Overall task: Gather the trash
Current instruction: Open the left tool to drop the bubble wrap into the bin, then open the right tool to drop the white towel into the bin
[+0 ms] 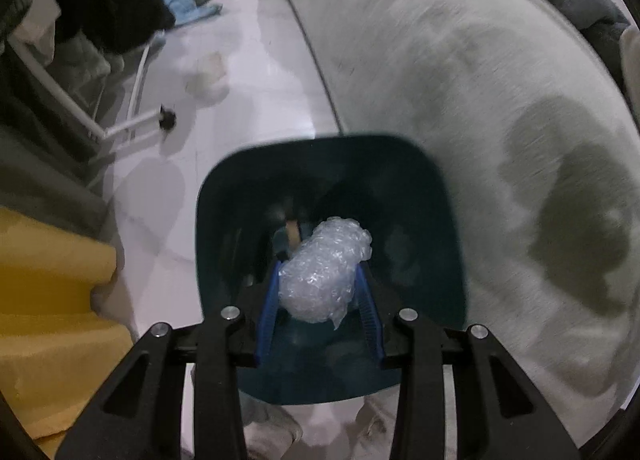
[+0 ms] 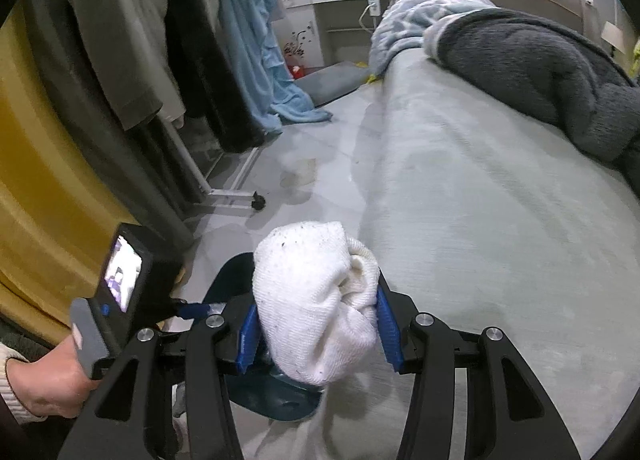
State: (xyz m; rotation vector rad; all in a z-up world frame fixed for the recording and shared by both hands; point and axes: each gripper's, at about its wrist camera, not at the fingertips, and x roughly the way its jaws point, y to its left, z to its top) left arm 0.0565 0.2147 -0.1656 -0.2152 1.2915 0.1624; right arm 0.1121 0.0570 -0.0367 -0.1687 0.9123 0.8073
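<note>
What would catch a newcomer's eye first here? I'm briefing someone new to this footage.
In the left wrist view, the left gripper clamps a wad of bubble wrap right over a dark teal bin. In the right wrist view, the right gripper holds a balled white cloth beside the grey bed.

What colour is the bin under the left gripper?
Dark teal bin; clearest in left wrist view.
</note>
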